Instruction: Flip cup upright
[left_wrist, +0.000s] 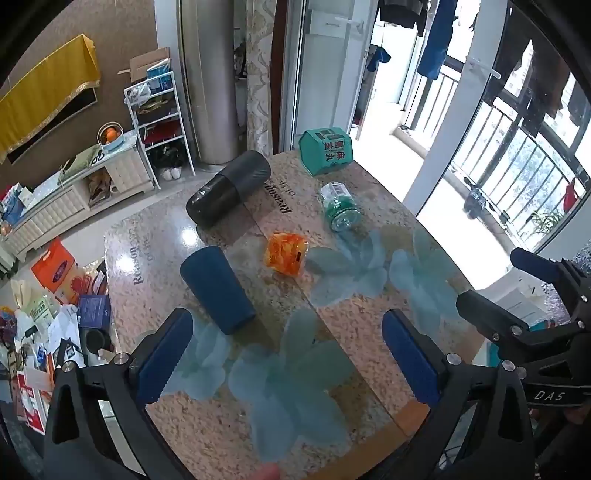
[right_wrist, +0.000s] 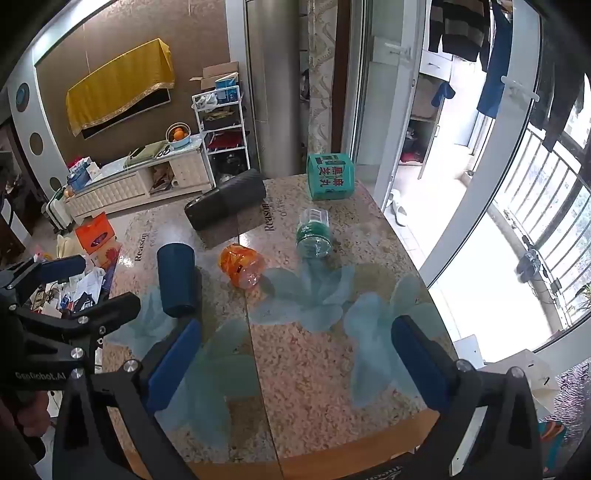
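1. Left wrist view: the left tongs (left_wrist: 288, 354) stand wide apart with nothing between them, hovering over the near part of the worktop (left_wrist: 362, 332). The dark blue cup (left_wrist: 217, 290) lies on its side just beyond the left finger, near the worktop's left edge. An orange packet (left_wrist: 286, 253), a green bottle (left_wrist: 338, 206) lying down, a black cylinder (left_wrist: 229, 192) and a teal box (left_wrist: 325, 150) lie farther off. The right tongs (left_wrist: 495, 288) show at the right, spread wide.

2. Right wrist view: the right tongs (right_wrist: 295, 362) are wide and hold nothing. The cup (right_wrist: 176, 280) lies just past the left finger, one end towards the camera.

3. Handling, as a judgement: the cup looks rigid, light and smooth, so it may roll or slip. Taking it across the middle of its wall, fingers on opposite sides, seems safest before tipping it up.
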